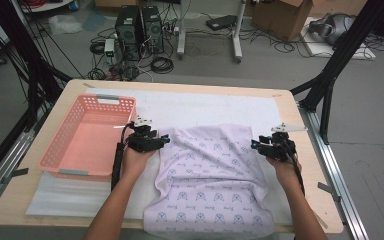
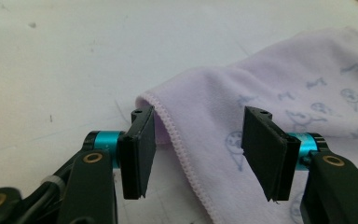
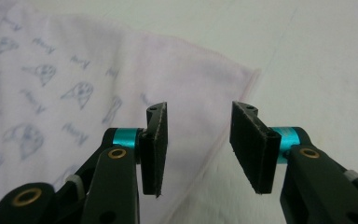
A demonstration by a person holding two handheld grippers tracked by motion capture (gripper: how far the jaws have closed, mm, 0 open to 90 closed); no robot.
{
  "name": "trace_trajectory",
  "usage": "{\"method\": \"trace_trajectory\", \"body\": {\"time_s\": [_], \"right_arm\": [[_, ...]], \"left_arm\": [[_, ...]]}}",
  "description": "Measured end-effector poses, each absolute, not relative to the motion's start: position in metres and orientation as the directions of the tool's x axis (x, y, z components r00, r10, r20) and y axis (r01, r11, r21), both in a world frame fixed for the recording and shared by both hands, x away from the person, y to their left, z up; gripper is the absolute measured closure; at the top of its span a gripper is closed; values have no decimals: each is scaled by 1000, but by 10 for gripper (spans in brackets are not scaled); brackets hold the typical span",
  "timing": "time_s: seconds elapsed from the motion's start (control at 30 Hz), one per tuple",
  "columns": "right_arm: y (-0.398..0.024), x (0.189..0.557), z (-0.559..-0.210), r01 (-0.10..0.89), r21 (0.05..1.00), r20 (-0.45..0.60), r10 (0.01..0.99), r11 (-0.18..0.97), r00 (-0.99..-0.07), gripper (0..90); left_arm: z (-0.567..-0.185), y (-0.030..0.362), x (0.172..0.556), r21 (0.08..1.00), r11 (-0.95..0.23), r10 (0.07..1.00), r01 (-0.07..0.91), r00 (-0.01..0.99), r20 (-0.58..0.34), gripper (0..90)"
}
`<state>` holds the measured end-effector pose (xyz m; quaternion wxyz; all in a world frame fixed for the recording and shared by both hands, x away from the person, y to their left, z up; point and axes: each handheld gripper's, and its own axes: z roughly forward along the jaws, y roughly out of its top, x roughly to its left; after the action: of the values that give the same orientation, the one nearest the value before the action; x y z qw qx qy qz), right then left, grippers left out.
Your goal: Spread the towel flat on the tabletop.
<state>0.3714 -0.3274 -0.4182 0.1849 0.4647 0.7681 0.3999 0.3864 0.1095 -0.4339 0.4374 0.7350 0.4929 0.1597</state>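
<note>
A pale lilac printed towel (image 1: 212, 175) lies spread and rumpled on the white mat (image 1: 205, 107) just to the right of a pink plastic basket (image 1: 60, 157), its near edge hanging over the table's (image 1: 290, 112) front rim, while the basket itself holds nothing. The left gripper (image 1: 166, 140), in the person's left hand (image 1: 137, 160) between basket and towel, has its jaws parted with the towel's hemmed corner lying loose between them, unpinched. On the towel's far side from the basket, the right gripper (image 1: 254, 144) likewise stands released, jaws apart over the cloth's right edge, gripping nothing.
</note>
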Motion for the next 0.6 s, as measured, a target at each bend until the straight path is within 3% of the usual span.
{"method": "trace_trajectory", "body": {"time_s": [0.33, 0.43, 0.5, 0.53, 0.6], "right_arm": [[-307, 418, -439, 638, 729, 85, 893, 248, -443, 533], [-300, 419, -443, 628, 720, 29, 891, 296, -453, 629], [-299, 419, -443, 620, 721, 23, 883, 310, -468, 855], [-299, 419, -442, 619, 717, 13, 882, 321, -471, 869], [-301, 417, -439, 611, 719, -12, 885, 332, -466, 878]], "left_arm": [[-446, 96, 401, 762, -151, 893, 629, 418, -168, 451], [-446, 94, 399, 763, -195, 893, 617, 434, -123, 561], [-444, 95, 397, 758, -219, 886, 614, 450, -109, 784], [-443, 95, 396, 761, -225, 884, 608, 456, -103, 849], [-438, 96, 392, 776, -222, 880, 590, 464, -101, 870]]}}
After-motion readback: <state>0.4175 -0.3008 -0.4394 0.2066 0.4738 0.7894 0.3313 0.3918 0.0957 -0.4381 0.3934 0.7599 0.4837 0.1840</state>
